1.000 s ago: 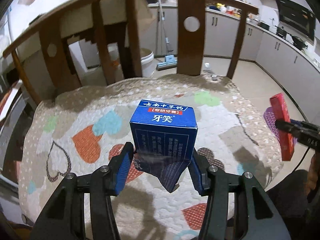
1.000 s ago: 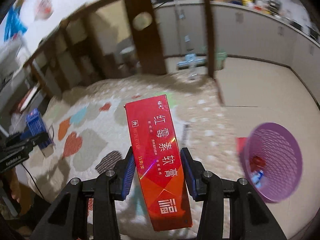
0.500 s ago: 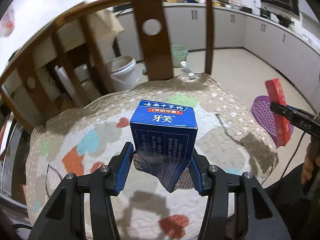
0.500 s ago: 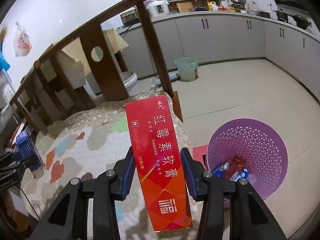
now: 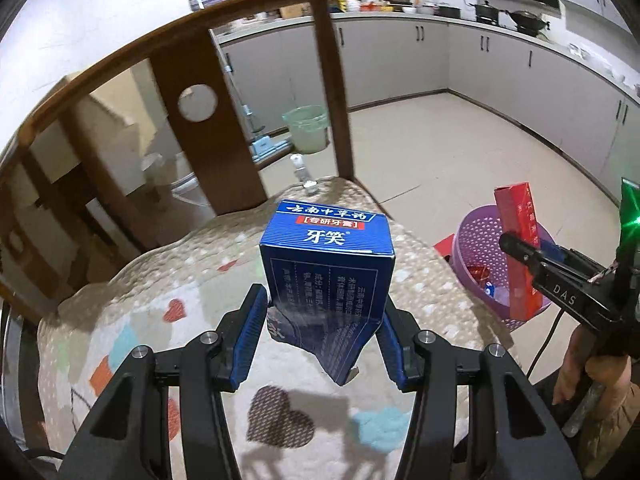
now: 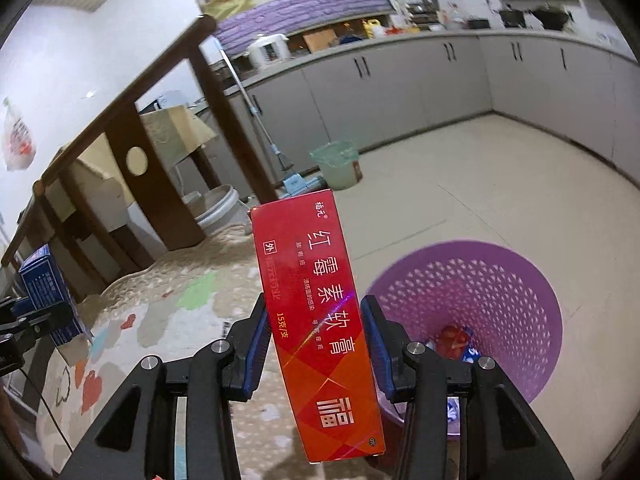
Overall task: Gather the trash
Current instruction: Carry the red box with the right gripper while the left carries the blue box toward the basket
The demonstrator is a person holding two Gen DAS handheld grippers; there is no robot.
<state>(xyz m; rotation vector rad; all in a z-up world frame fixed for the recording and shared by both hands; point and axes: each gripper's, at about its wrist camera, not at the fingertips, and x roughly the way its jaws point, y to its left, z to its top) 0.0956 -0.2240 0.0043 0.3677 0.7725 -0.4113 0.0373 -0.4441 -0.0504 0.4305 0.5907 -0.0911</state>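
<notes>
Clamped in the left gripper (image 5: 324,332): a blue box (image 5: 326,276), squeezed between the blue pads, lower end crumpled and torn, top standing clear above the fingers. Directly beneath and ahead of it, a quilted cushion (image 5: 192,280) with heart patches. Off to the right of that gripper, the right gripper (image 5: 520,250) with a hand (image 5: 592,368) on its grip, a red box (image 5: 520,248) upright in its jaws and hanging over a purple basket (image 5: 472,240) on the floor. From the right wrist view: right gripper (image 6: 316,340) closed on the red box (image 6: 320,312), pads pressing both long sides, box tilted slightly and reaching well beyond the fingertips. Just right of and below those fingers, the basket (image 6: 500,280), perforated wall showing, with some red and blue wrappers at the bottom, too blurred to name. Far left of the right gripper, the blue box (image 6: 44,284) again, held over the cushion (image 6: 168,304). Beyond the cushion, a wooden chair back (image 5: 200,92) with a round hole in its slat. Farther out on the tiled floor, a green bin (image 5: 306,128) beside a mop (image 6: 280,152), and a white bucket (image 6: 218,204) behind the chair. At the back, grey cabinets (image 5: 400,60) under a cluttered counter.
</notes>
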